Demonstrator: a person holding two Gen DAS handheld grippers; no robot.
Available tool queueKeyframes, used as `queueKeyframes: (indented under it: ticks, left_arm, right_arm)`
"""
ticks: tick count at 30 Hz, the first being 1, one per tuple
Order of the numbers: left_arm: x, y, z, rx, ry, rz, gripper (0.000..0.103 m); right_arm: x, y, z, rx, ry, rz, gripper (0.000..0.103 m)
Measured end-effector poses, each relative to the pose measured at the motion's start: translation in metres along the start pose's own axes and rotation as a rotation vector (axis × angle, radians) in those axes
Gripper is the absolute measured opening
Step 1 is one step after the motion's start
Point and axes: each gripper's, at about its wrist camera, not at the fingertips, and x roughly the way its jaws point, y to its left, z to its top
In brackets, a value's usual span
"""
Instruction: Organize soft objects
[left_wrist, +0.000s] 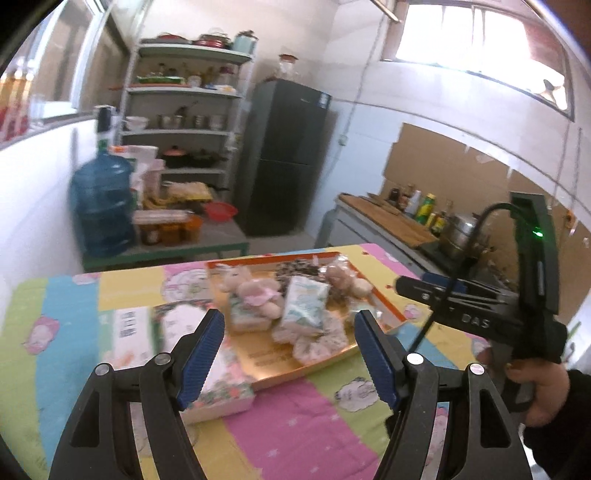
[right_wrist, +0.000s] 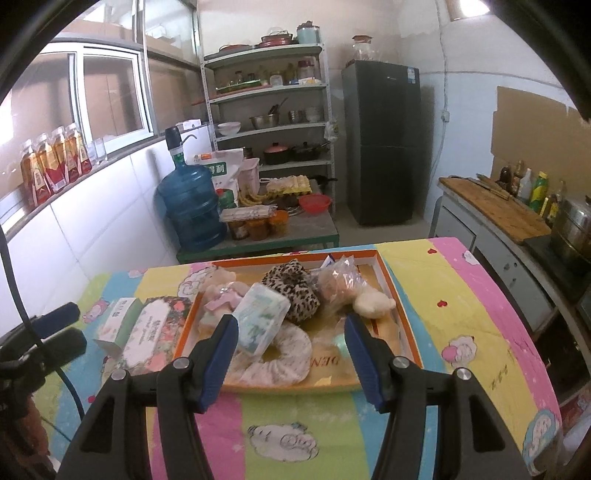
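Soft things heaped in the shallow orange-rimmed cardboard tray (right_wrist: 400, 312) on the striped pastel tabletop (right_wrist: 303, 435).

In the tray: pink plush toy (right_wrist: 221, 295), tissue pack (right_wrist: 260, 317), leopard-print fabric piece (right_wrist: 295, 291), bagged plush (right_wrist: 341, 286), pale scrunchie (right_wrist: 284, 356). Left of the tray lie two floral boxes (right_wrist: 149, 334), so sorting could be nearly complete or pending. Left tool (left_wrist: 290, 352) and right tool (right_wrist: 291, 356) both gape, holding nothing. "DAS" reads on the right tool; the tray's lettering is unreadable.

"DAS" stands in pale letters on the black body of the right claw (left_wrist: 476, 322). Upside-down letters "DEN" show on the tray (right_wrist: 410, 334) floor, just ahead of that claw's right finger.
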Motion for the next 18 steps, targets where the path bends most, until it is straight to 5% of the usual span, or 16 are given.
queueKeyframes:
  ticks: [11,18]
  left_arm:
    - [-0.063,0.007,-0.017,0.021,-0.027,0.134,0.074]
    - [-0.103,0.01,-0.027,-0.006,-0.055,0.146,0.074]
  right_arm:
    - [-0.055,0.038,-0.024,0.0,-0.063,-0.041,0.06]
    - [-0.094,0.063,-0.037,0.019,-0.095,-0.085,0.06]
